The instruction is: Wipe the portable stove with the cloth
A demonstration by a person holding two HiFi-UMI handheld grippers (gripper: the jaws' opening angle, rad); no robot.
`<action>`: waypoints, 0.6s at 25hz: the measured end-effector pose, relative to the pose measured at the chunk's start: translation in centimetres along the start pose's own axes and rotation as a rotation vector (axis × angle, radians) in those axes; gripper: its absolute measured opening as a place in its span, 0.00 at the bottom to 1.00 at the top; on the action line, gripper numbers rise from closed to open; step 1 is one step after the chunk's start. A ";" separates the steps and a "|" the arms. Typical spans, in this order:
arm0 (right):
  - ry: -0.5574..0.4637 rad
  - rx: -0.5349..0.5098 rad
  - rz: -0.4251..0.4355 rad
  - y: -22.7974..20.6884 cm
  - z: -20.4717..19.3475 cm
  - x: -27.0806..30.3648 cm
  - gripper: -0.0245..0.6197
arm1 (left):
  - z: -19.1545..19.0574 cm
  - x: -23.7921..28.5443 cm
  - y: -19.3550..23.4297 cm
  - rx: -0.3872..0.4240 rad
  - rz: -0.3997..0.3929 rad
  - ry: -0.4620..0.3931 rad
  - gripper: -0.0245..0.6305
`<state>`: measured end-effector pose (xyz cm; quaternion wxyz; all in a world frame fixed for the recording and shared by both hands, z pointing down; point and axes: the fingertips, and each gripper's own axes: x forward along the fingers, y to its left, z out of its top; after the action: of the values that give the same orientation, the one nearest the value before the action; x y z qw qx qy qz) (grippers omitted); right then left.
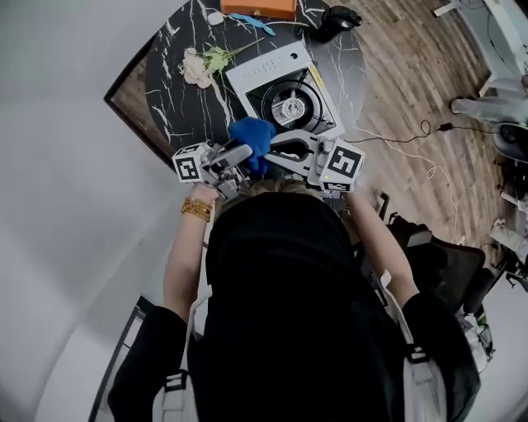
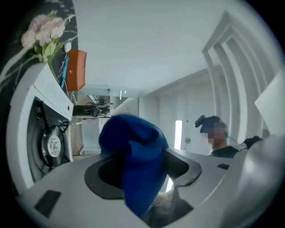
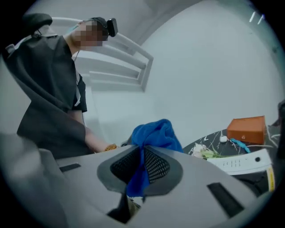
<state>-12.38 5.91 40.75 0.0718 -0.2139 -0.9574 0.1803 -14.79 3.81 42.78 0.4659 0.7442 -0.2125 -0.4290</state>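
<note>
1. While the right gripper [image 3: 141, 153] and left gripper [image 2: 140, 171] are held up over the near edge of the table [image 1: 177, 107], the cloth [image 1: 252, 136] hangs bunched between them. It is clear of the stove [image 1: 285, 91] and not touching it.
2. Right gripper: jaws closed tight, with a fold of cloth pinched between the mesh pads. The rest spills out past the tips.
3. Left gripper: jaws spread wide. The cloth drapes through the gap, and the pads do not appear to press on it.
4. Handling, my guess: the cloth is soft, light and limp, so it sags and wads up. Nothing about it can break, and it is unlikely to slide off mesh pads. It is best taken by a thick fold well in from the hem, leaving a wad proud of the tips to rub with.
5. Stove: lies flat on the table, white top, burner in a dark centre well. The well looks bare.
6. Box [image 1: 257, 7]: at the far edge, near the flowers [image 1: 198, 66]. Its contents are not visible.
</note>
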 end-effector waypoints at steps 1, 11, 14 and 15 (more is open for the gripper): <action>0.019 -0.030 -0.016 0.1 -0.3 0.5 0.07 | 0.5 0.3 -0.7 -0.016 -0.061 -0.020 0.39; 0.400 -0.207 -0.526 -4.2 -6.0 -2.2 0.07 | 6.5 4.3 7.6 0.066 0.261 0.252 0.19; 0.328 -0.101 -0.711 -4.1 -6.5 -5.3 0.07 | 12.1 8.6 10.7 0.231 0.388 0.356 0.19; 0.310 -0.075 -0.766 -4.0 -6.7 -6.4 0.07 | 13.4 10.0 12.2 0.306 0.457 0.396 0.19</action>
<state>-6.73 1.86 48.02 0.2692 0.1307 -0.9515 0.0710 -19.57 -16.01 46.39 0.4650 0.8076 -0.3409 -0.1237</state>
